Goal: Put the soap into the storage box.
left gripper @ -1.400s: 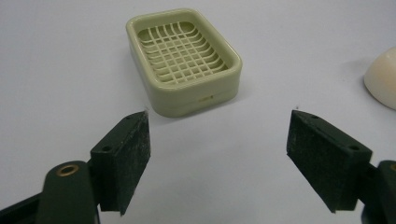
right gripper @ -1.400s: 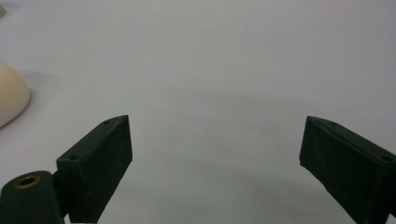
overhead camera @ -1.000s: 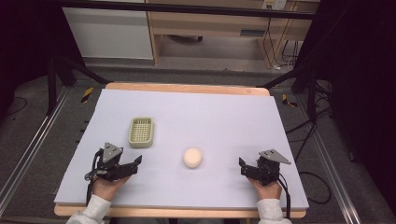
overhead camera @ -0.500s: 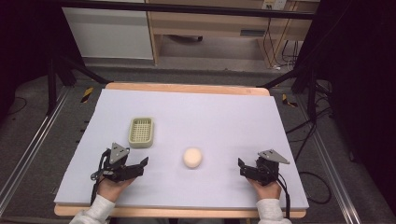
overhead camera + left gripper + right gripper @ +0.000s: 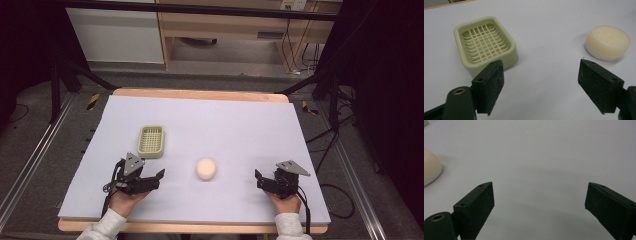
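A round cream soap bar [image 5: 206,169] lies on the pale sheet near the table's front middle. Behind and to its left stands a pale green slotted soap dish [image 5: 151,141]. My left gripper [image 5: 159,176] rests low at the front left, open and holding nothing, pointing right toward the soap. In the left gripper view the dish [image 5: 485,45] is ahead on the left and the soap [image 5: 607,42] ahead on the right, both beyond the jaws. My right gripper [image 5: 258,178] sits at the front right, open, with nothing between its jaws. The soap [image 5: 430,167] shows at the left edge of its view.
The pale lavender sheet [image 5: 240,125] covers a wooden table [image 5: 200,94] whose edge shows at the back. Dark stand legs and cables lie on the floor at both sides. A person's hands and white sleeves come in at the bottom.
My left gripper has moved right along the front of the table, closer to the soap. The right gripper has barely shifted. The soap and dish have stayed put.
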`<action>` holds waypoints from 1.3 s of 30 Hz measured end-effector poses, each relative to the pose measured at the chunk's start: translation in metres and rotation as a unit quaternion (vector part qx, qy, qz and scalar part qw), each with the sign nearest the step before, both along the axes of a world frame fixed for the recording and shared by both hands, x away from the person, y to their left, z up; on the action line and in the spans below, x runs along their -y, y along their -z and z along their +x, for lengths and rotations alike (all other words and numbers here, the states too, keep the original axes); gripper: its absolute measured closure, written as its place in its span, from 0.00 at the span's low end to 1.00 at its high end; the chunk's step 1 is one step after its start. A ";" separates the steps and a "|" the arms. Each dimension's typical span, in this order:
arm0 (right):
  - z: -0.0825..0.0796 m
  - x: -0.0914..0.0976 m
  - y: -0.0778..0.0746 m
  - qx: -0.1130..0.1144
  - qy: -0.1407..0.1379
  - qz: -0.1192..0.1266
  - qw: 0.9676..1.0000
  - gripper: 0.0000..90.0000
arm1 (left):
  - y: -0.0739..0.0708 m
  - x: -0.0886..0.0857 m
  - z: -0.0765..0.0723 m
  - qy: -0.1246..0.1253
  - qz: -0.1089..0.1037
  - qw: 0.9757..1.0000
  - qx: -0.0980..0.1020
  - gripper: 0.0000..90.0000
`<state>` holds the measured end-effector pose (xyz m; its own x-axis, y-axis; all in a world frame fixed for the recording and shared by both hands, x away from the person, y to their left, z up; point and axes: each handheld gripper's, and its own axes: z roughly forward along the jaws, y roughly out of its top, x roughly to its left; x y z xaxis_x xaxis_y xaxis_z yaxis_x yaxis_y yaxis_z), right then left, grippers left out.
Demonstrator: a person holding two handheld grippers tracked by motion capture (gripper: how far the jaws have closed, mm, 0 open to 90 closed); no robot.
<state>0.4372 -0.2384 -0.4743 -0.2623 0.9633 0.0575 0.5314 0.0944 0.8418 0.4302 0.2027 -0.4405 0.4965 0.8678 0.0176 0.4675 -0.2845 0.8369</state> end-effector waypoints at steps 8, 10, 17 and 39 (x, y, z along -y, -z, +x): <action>0.000 0.000 0.000 0.005 0.001 -0.004 1.000 0.10 | 0.000 0.009 0.002 0.010 0.006 1.000 -0.001 0.23; 0.000 0.000 0.000 0.004 0.002 -0.004 1.000 0.10 | 0.000 0.010 0.002 0.013 0.008 1.000 0.000 0.23; 0.000 0.000 0.000 0.007 0.006 -0.004 1.000 0.10 | -0.001 0.021 0.004 0.026 0.011 1.000 -0.001 0.23; 0.001 0.000 0.001 0.002 0.005 -0.003 1.000 0.10 | -0.013 0.056 0.013 0.047 -0.010 0.999 -0.005 0.21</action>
<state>0.4378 -0.2387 -0.4754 -0.2538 0.9660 0.0497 0.5287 0.0955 0.8434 0.4432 0.1471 -0.4277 0.5759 0.8175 -0.0054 0.4483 -0.3103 0.8383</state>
